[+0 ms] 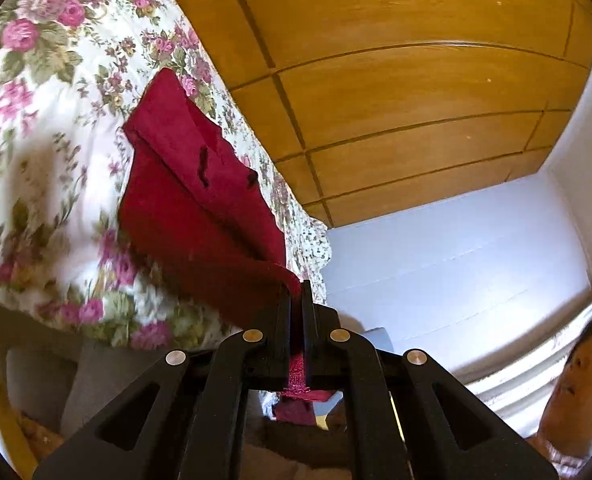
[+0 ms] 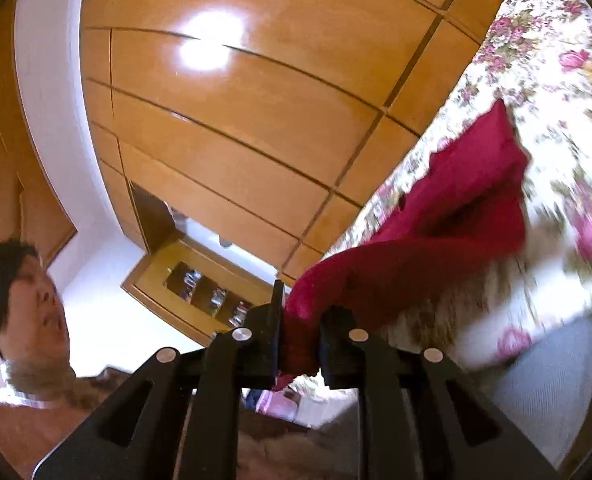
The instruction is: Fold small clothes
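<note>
Left wrist: left gripper (image 1: 296, 292) clamped tight on an edge of the red garment (image 1: 199, 200), which stretches away above the floral bedspread (image 1: 47, 120) (wooden wardrobe (image 1: 376, 80) behind).
Right wrist: right gripper (image 2: 302, 312) pinches a bunched corner of the garment, jaws narrow; person (image 2: 19, 304) at left.

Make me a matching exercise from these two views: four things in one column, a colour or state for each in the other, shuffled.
1 left gripper
2 cloth
3 bedspread
4 wardrobe

A floral
B shut on a thin edge of the cloth
C dark red
D glossy wood

Pairs: 1-B, 2-C, 3-A, 4-D
</note>
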